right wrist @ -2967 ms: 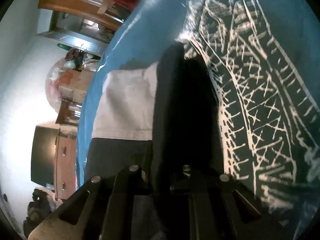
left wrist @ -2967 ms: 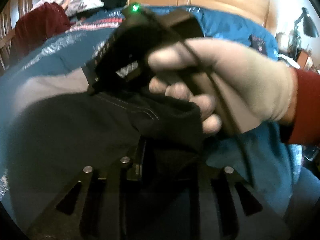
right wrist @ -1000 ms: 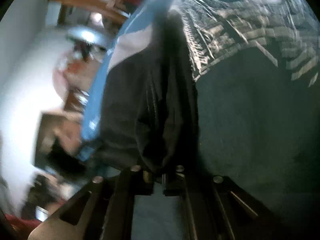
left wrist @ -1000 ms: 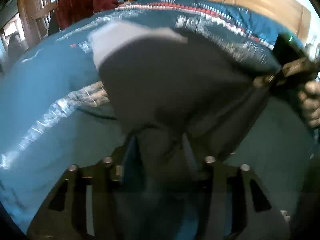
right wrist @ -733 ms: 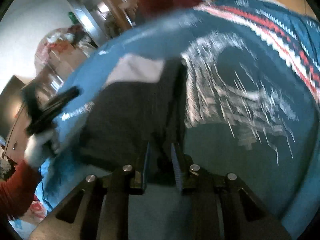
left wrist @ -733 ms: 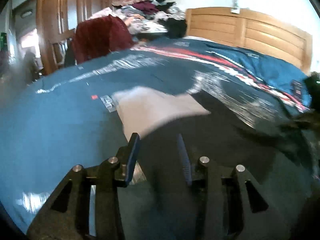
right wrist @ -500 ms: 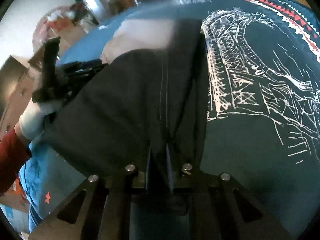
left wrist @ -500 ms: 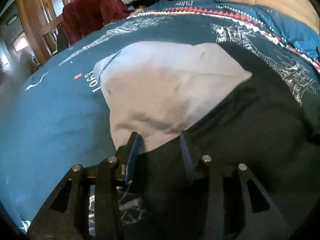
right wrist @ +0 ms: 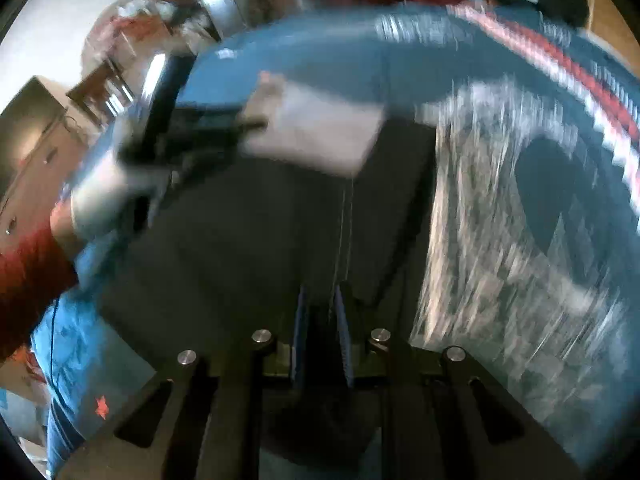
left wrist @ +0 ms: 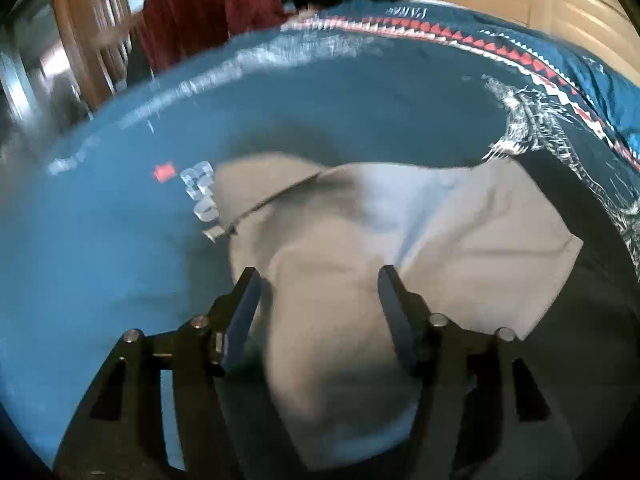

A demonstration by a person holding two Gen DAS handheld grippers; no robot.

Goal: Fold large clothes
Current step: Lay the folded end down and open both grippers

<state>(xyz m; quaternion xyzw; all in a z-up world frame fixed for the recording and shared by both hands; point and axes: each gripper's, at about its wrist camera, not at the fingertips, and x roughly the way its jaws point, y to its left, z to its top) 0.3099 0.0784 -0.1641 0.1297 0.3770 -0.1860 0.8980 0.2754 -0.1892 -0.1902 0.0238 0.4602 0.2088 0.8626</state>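
The garment (left wrist: 420,240), dark with a pale grey panel at one end, lies spread on the bed (left wrist: 120,240), on top of a blue patterned cover. It looks laid flat on purpose, so that an edge can be lifted and carried across for a fold.

In the left wrist view the left gripper (left wrist: 318,292) stands with its fingers wide apart, one on each side of a raised hump of the grey panel; nothing is pinched between them. My reading is that it is lined up to take hold of this end, or has let it go.

In the right wrist view the right gripper (right wrist: 322,328) has its fingers drawn close together on the dark edge of the garment (right wrist: 280,232), near a stitched seam, which keeps that end taut and in place. The same view shows the left gripper (right wrist: 240,128) at the pale panel, held by a gloved hand (right wrist: 108,196) with a red sleeve (right wrist: 28,272); it is blurred.

A dark red cloth (left wrist: 208,12) hangs beyond the bed.
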